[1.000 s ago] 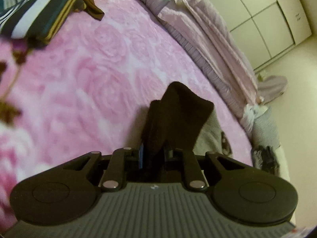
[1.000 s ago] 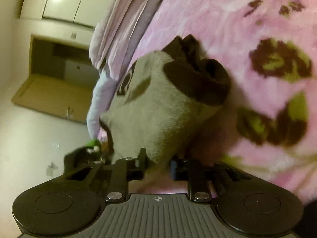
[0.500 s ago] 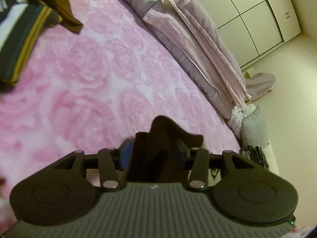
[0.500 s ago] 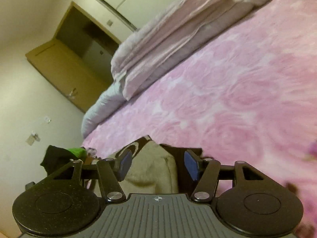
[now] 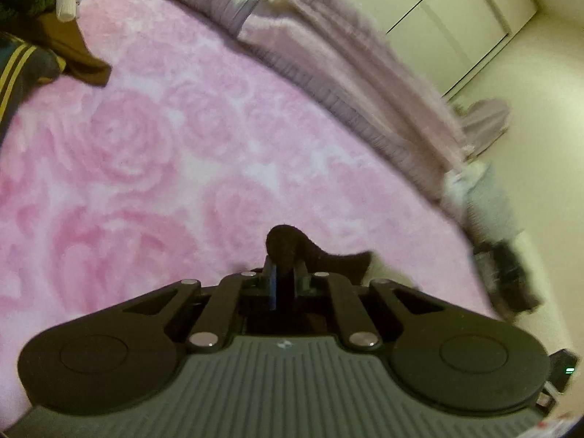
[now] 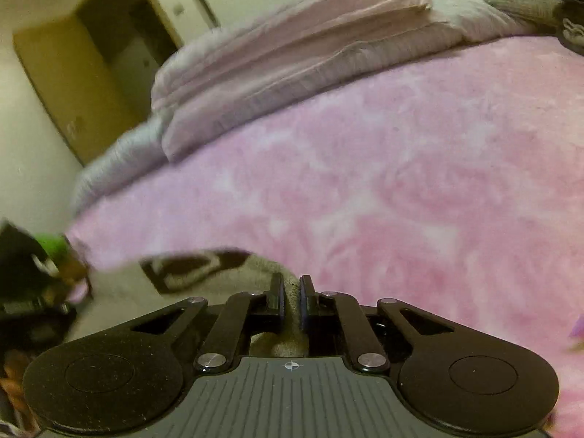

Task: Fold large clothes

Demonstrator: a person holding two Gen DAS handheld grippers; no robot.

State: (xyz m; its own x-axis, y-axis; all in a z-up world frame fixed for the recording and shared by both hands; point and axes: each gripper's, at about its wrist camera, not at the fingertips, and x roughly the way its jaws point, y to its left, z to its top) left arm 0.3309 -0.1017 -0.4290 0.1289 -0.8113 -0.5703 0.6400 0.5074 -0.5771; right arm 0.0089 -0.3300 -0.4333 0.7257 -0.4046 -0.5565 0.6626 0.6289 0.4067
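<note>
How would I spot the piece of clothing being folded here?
Start at the pink rose-patterned blanket covering the bed. At its near edge both grippers pinch one garment. Unlike the striped clothes piled farther off, it is beige fleece with dark brown trim.

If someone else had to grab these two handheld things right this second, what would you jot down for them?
Left gripper: shut on the dark brown part of the garment.
Right gripper: shut on the beige part of the same garment.
The garment is pinched at both grippers, low over the near edge of the pink blanket; most of it is hidden beneath the grippers.
Done: both grips are set.
Left: probably spread it flat on the blanket, then make the folds. How far folding has gone cannot be told.
</note>
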